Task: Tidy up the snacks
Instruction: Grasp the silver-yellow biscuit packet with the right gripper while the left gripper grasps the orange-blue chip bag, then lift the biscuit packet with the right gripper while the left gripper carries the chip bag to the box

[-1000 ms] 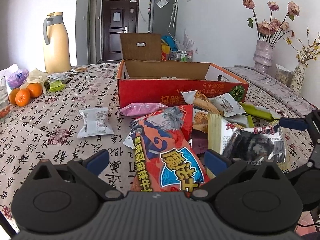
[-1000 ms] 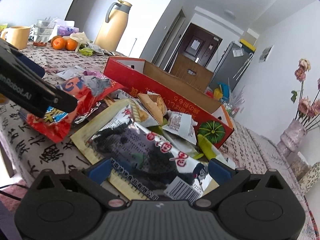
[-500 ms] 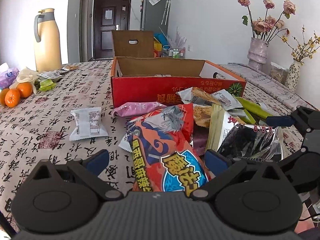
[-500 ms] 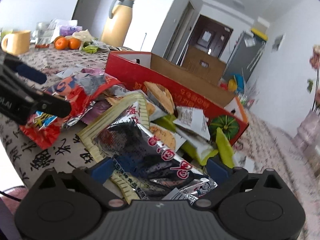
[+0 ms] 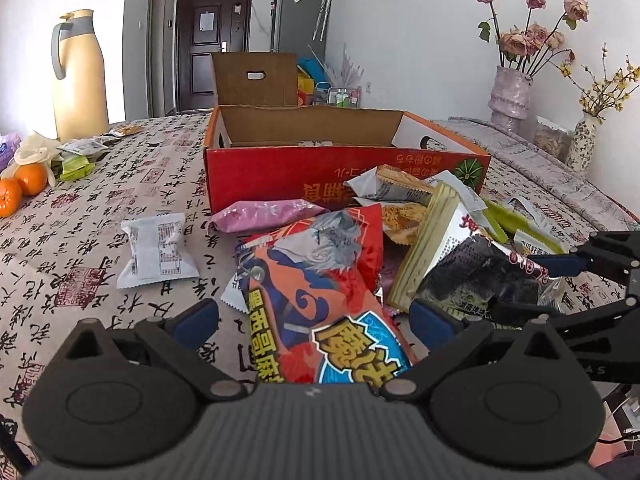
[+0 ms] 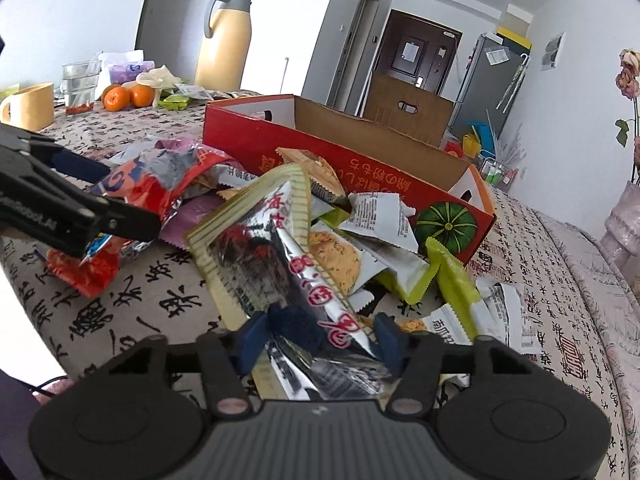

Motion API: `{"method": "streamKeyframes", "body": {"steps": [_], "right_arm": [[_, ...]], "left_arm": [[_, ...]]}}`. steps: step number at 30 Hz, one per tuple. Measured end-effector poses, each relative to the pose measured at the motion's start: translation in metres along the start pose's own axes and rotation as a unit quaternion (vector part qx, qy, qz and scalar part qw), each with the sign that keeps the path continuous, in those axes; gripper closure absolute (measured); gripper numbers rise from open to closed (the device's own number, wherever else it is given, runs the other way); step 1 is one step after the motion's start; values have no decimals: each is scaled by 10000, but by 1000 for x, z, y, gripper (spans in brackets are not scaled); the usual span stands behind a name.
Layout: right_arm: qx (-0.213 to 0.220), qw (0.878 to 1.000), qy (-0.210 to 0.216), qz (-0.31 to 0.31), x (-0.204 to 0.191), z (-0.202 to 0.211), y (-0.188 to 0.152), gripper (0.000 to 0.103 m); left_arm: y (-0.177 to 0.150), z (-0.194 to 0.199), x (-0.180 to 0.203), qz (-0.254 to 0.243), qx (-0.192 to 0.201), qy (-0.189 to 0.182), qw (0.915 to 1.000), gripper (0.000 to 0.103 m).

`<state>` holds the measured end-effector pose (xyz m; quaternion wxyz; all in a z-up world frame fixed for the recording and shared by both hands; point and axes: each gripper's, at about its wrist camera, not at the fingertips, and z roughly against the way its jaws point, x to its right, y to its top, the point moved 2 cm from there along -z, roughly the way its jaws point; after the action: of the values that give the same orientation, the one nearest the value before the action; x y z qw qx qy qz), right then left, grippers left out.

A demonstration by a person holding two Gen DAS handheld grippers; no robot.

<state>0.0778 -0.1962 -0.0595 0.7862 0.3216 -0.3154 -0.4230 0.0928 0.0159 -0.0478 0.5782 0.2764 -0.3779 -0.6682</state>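
the right tool (image 6: 320, 334) is closing its jaws on the near end of a black packet (image 6: 276, 264), which lies between its blue pads (image 6: 390, 338); the foil is creased there and the pads look to be pressing it. the packet's yellow-edged far end lifts over the heap. the left tool (image 5: 314, 320) stands open, its pads (image 5: 196, 318) well apart on either side of a red bag (image 5: 320, 280) that lies flat on the table (image 5: 80, 240) and that neither pad touches. in the right view this tool's finger reaches in from the left over the bag.

past these lies the heap of snacks (image 6: 360, 248): green, white and biscuit packets piled against the front wall of a red box (image 5: 344, 168). a pink packet (image 5: 268, 214) lies just before the box, and a white packet (image 5: 158, 254) lies alone to its left. the box is open, with little to see inside. farther off on the left are oranges (image 5: 20, 188) and a tall yellow jug (image 5: 78, 76); vases of flowers (image 5: 516, 64) stand at the far right.
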Motion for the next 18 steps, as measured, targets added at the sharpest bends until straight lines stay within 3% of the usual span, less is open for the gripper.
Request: {"method": "streamKeyframes", "body": {"steps": [6,15,18], "right_arm": [[39,9999,98,-107,2,10,-2,69],[262,9982,63,-542,6,25,-4,76],[311,9972,71,-676,5,27,-6,77]], "left_arm": [[0,3,2,1,17,21,10000,0],[0,5,5,67,-49,79,9999,0],[0,3,5,129,-147,124,9997,10]]}}
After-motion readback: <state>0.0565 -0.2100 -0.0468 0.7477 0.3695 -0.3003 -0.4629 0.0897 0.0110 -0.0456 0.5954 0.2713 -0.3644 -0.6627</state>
